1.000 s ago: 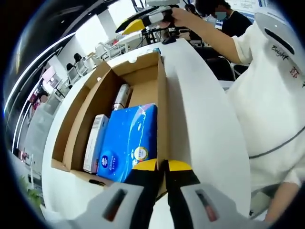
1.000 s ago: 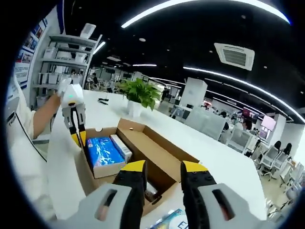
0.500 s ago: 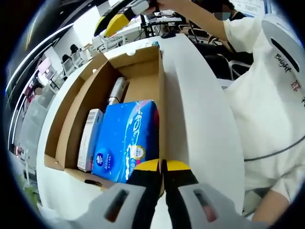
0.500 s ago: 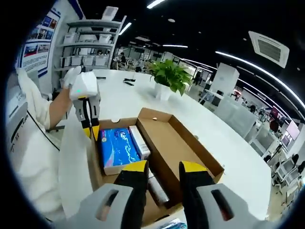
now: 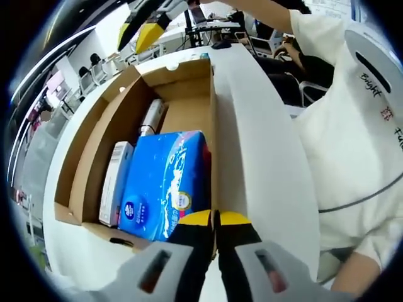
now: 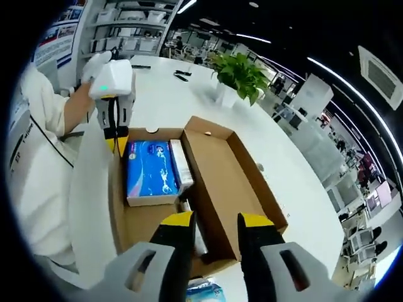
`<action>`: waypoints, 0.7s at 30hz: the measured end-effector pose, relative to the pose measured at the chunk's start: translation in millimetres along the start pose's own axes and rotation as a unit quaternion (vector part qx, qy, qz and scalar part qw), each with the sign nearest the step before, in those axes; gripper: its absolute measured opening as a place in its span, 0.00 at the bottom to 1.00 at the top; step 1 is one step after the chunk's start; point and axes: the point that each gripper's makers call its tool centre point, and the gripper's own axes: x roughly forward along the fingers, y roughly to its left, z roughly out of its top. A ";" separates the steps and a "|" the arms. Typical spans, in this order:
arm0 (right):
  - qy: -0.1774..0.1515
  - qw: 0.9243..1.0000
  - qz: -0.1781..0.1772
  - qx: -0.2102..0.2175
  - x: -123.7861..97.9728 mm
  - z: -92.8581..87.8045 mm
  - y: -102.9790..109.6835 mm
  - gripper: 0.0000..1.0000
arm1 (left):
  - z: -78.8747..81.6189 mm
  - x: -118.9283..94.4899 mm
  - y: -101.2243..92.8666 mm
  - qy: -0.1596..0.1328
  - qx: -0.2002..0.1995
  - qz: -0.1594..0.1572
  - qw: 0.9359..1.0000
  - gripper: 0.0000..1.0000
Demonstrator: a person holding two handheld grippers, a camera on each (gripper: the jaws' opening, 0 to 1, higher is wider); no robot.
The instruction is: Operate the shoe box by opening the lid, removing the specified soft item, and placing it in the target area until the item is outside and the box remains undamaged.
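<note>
The shoe box (image 6: 189,182) is open; the tissue pack (image 5: 165,182) is still inside. The left claw (image 5: 214,218) is clenched on the lid (image 5: 258,145), and the right claw (image 6: 214,220) hangs released above.

Right gripper (image 6: 214,220) rises above shoe box (image 6: 236,182), now looking down into it; jaw gap narrows slightly. In left gripper view, it (image 5: 141,28) climbs toward top edge.

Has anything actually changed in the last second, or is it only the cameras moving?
Mostly the right gripper: it has risen above the open shoe box and tipped to look down into it, jaws open and empty. The left gripper stays shut on the box's near wall. The blue tissue pack, white carton and silver tube lie where they were.
</note>
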 end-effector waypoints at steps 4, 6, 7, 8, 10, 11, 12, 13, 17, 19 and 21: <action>0.013 1.000 0.002 -0.015 7.2 0.6 6.3 0.25 | -0.1 -0.1 -0.4 -0.002 0.002 0.001 1.000 0.01; 0.018 1.000 0.003 -0.021 9.1 -0.2 7.2 0.24 | 0.0 -0.1 -0.4 -0.004 0.001 0.000 1.000 0.01; 0.016 1.000 0.008 -0.022 11.7 1.8 7.4 0.24 | 0.0 -0.1 -0.3 -0.004 -0.001 0.000 1.000 0.01; 0.015 1.000 0.012 -0.022 13.2 3.0 8.6 0.24 | 0.0 -0.1 -0.2 -0.004 -0.002 -0.001 1.000 0.01; 0.020 0.999 0.019 -0.030 18.7 3.6 11.0 0.24 | -0.1 -0.1 -0.3 -0.004 -0.003 -0.002 1.000 0.01; 0.025 0.999 0.024 -0.032 21.3 2.7 13.3 0.24 | -0.1 -0.1 -0.2 -0.004 -0.003 -0.002 1.000 0.01; 0.030 0.999 0.027 -0.036 23.7 1.3 14.9 0.24 | -0.1 -0.1 -0.1 -0.005 -0.003 -0.002 1.000 0.01; 0.033 0.998 0.021 -0.039 27.8 0.0 13.5 0.25 | -0.1 -0.1 -0.1 -0.005 -0.003 -0.001 1.000 0.01; 0.034 0.998 0.030 -0.032 38.9 -3.2 18.1 0.24 | -0.1 -0.1 -0.3 -0.007 -0.004 -0.001 1.000 0.01; 0.036 0.998 0.036 -0.037 46.3 -4.9 25.4 0.24 | -0.1 0.0 -0.3 -0.006 -0.002 -0.001 1.000 0.01; 0.044 0.997 0.041 -0.043 54.5 -7.8 31.8 0.25 | -0.2 0.0 -0.4 -0.006 -0.002 -0.001 1.000 0.01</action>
